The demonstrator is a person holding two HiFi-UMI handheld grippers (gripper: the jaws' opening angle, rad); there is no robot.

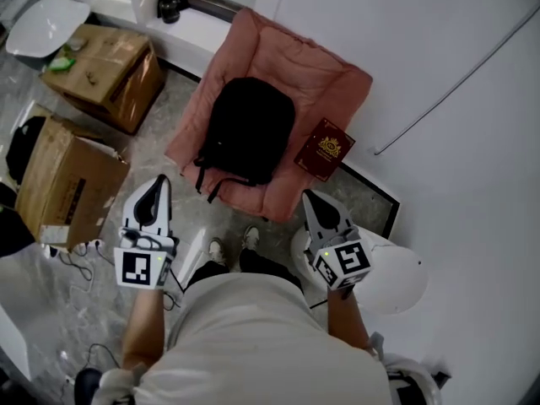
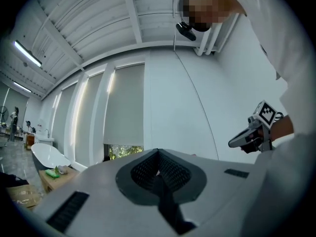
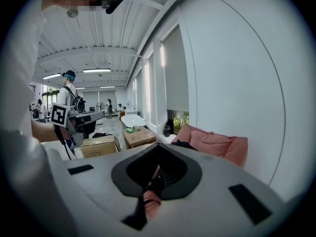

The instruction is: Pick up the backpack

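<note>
Ahead at twelve o'clock, the backpack is found lying on the cushion, untouched. Left gripper and right gripper are held short of it, pressed together and empty, apparently only for the approach.

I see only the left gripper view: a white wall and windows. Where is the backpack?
Observer: The black backpack lies on a pink floor chair against the white wall.
Operator: Is anything beside it?
Observer: A dark red booklet lies on the chair, to the right of the backpack.
Operator: Is the right gripper closed?
Observer: Yes, its own view shows the jaws together.
</note>
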